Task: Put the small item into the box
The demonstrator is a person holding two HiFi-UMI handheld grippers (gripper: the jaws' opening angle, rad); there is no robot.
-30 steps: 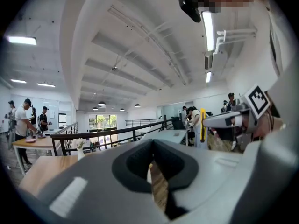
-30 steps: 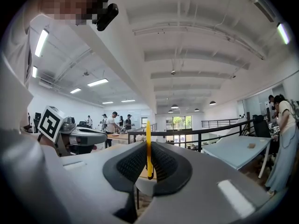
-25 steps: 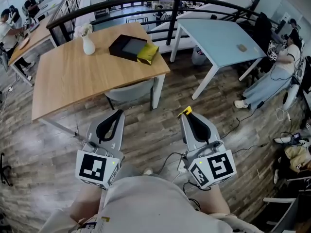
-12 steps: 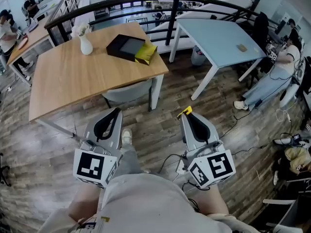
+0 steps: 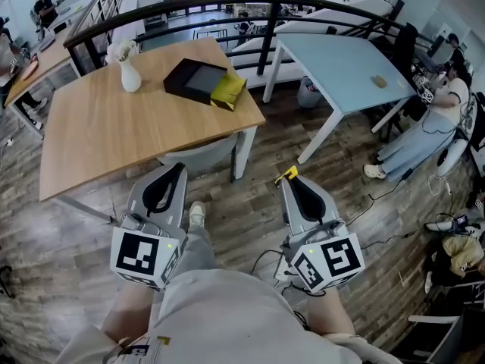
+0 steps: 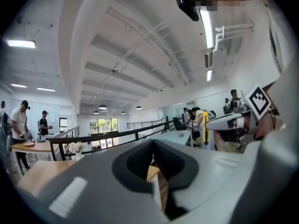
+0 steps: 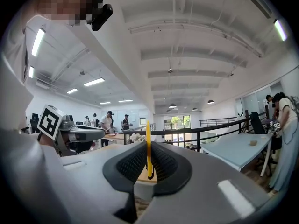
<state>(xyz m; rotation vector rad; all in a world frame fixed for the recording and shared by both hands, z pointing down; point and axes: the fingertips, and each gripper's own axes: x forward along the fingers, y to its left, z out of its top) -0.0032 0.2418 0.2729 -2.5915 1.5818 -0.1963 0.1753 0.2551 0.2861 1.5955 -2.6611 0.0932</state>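
Right tool (image 5: 291, 180) on yellow item (image 7: 148, 148) — box (image 5: 195, 80) well apart

Right tongs (image 7: 148, 168) pinched on thin yellow item (image 7: 148, 143), upright; blue table (image 7: 233, 154) at right

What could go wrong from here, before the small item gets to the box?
1. The thin yellow item is pinched only at the tip of the right claw and sticks out past it, so it may slip out.
2. A cable lies on the floor by the person's feet and could trip them.
3. The box sits toward the far side of the table; a long reach might knock the vase.
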